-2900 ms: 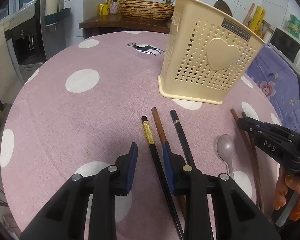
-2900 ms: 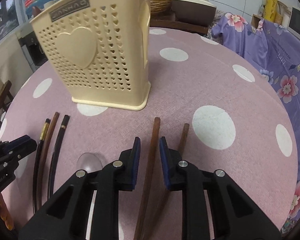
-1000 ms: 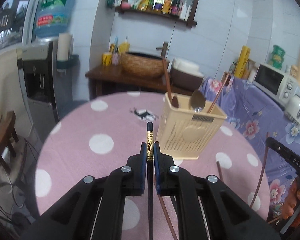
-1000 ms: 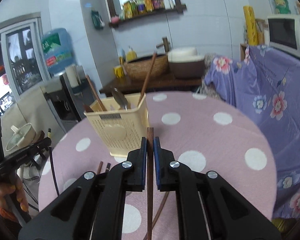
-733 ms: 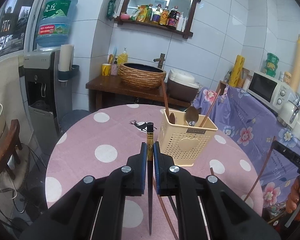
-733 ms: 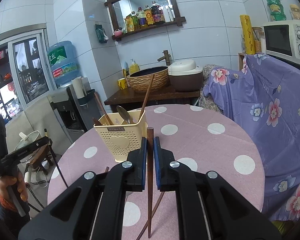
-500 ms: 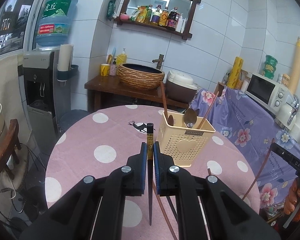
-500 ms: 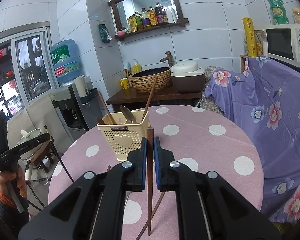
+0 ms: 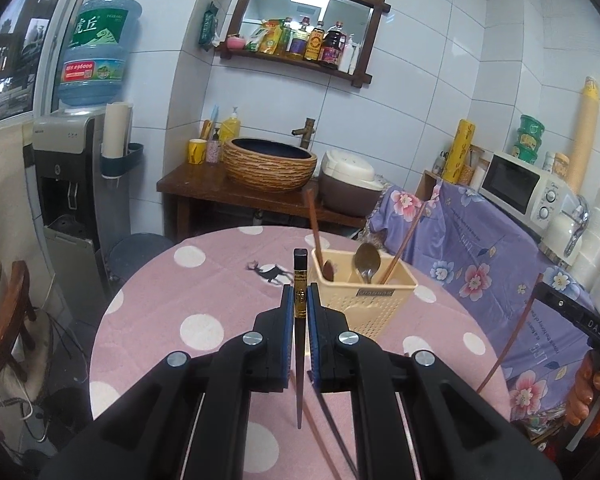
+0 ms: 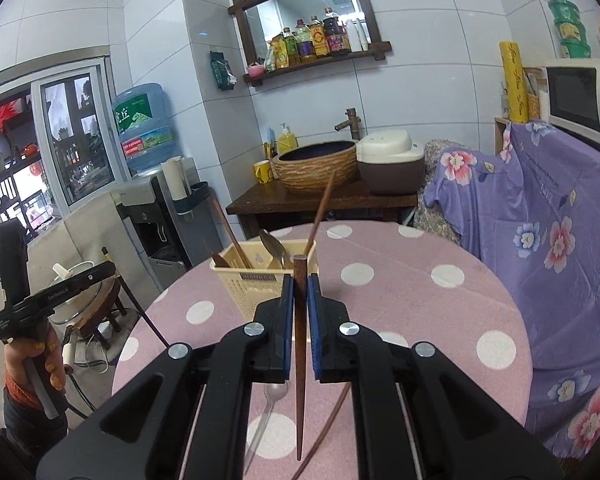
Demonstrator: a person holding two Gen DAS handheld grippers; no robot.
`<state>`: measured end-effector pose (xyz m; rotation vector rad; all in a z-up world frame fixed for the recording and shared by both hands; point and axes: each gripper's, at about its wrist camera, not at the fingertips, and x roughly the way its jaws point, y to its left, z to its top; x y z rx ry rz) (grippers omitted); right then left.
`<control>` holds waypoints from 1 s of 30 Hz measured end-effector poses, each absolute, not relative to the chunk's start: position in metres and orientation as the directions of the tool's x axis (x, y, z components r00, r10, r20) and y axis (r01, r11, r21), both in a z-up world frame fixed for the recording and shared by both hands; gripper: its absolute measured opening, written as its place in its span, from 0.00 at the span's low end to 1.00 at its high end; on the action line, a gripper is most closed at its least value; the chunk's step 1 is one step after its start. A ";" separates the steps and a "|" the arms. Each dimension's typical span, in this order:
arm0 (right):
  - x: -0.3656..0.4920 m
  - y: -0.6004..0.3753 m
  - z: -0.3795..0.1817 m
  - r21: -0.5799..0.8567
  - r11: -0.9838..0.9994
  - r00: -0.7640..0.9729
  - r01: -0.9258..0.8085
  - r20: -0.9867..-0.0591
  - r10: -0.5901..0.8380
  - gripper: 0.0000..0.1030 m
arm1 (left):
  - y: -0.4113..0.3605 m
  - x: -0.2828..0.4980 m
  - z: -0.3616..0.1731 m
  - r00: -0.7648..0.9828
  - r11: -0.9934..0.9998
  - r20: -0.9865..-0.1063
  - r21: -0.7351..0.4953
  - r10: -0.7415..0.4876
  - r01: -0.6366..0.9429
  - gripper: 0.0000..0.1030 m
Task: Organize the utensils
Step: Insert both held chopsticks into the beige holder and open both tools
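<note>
**Chopsticks held high over the table**

Both grippers have risen from the tabletop since the earliest frames. The left gripper (image 9: 300, 300) clamps a black chopstick (image 9: 299, 356); the right gripper (image 10: 299, 292) clamps a brown chopstick (image 10: 299, 360). Each hangs above the pink dotted table (image 9: 148, 344), apparently short of the cream utensil basket (image 9: 374, 304). A clear spoon (image 10: 266, 404) lies below.
</note>
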<state>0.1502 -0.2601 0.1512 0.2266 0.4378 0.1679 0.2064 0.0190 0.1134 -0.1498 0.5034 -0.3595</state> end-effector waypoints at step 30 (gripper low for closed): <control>0.321 -0.210 0.157 0.189 0.981 0.926 0.037 -0.377 0.038 0.08 | -0.062 0.337 0.113 0.772 0.924 -0.513 -0.269 -0.376 0.272 0.08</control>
